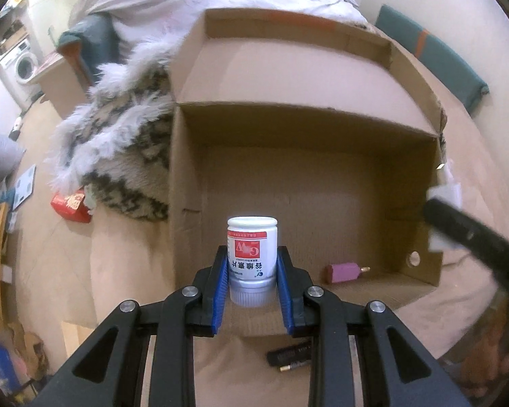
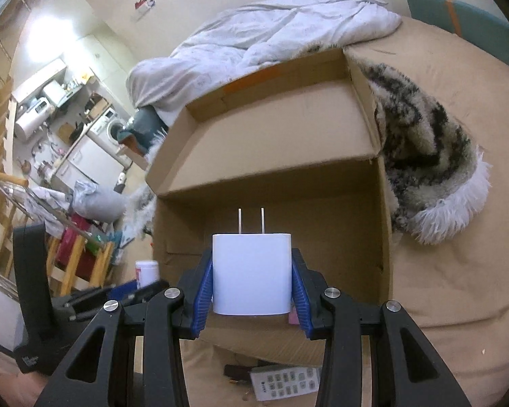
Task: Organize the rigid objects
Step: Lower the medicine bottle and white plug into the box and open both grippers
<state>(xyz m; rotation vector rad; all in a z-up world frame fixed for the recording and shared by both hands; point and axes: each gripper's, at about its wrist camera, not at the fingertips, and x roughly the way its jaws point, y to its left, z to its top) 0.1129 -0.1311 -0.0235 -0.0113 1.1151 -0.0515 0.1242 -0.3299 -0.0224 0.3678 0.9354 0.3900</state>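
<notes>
My left gripper (image 1: 251, 264) is shut on a white pill bottle (image 1: 251, 254) with a red label, held upside down above the near wall of an open cardboard box (image 1: 322, 176). A pink block (image 1: 342, 273) with a brass tip lies on the box floor at the right. My right gripper (image 2: 252, 274) is shut on a white plug charger (image 2: 252, 273), prongs pointing away, over the near edge of the same cardboard box (image 2: 322, 210). The right gripper with the charger shows blurred at the box's right wall (image 1: 458, 227). The left gripper and bottle (image 2: 147, 273) appear at lower left.
The box sits on a tan bed (image 2: 458, 271) against a furry black-and-white blanket (image 2: 420, 156) and a white duvet (image 2: 271, 30). A white remote (image 2: 285, 381) and a dark tube (image 1: 290, 354) lie before the box. A red packet (image 1: 72, 207) lies at the left.
</notes>
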